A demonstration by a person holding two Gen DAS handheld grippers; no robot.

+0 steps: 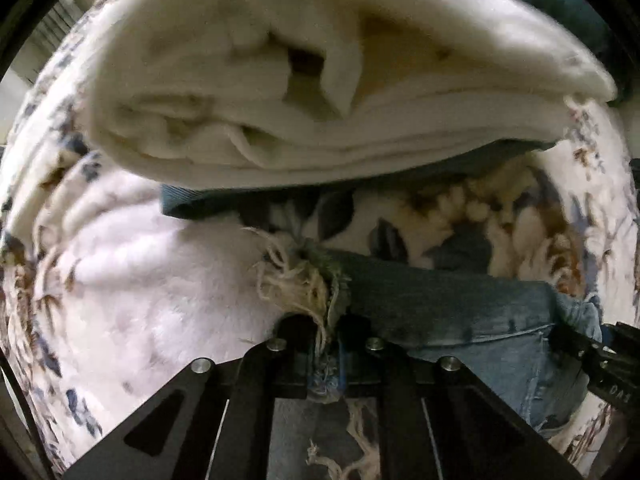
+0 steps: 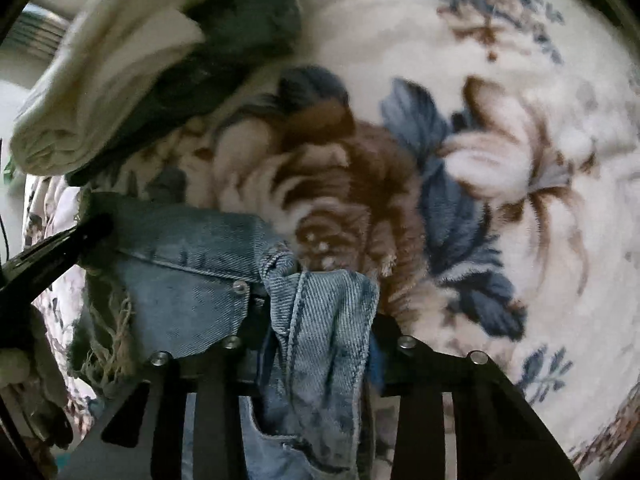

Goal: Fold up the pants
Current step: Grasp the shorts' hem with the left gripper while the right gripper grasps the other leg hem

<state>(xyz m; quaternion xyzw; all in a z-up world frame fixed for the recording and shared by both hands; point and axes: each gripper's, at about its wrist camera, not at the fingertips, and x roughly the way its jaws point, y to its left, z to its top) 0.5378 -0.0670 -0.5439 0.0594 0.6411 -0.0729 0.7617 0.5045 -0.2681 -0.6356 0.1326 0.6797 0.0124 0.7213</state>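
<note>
The pants are blue jeans (image 1: 460, 308) with a frayed whitish hem (image 1: 296, 284), lying on a floral fleece blanket (image 1: 132, 288). My left gripper (image 1: 326, 328) is shut on the frayed hem corner of the jeans. My right gripper (image 2: 316, 316) is shut on a bunched fold of the jeans (image 2: 320, 320), which drapes over its fingers. The right gripper's black tip (image 1: 600, 352) shows at the right edge of the left wrist view. The left gripper (image 2: 88, 232) shows at the left of the right wrist view, on the same denim edge.
A stack of folded cream fabric (image 1: 320, 92) on a dark teal garment (image 1: 208, 200) lies just beyond the jeans; the stack also shows in the right wrist view (image 2: 108, 92). The floral blanket (image 2: 500, 160) spreads to the right.
</note>
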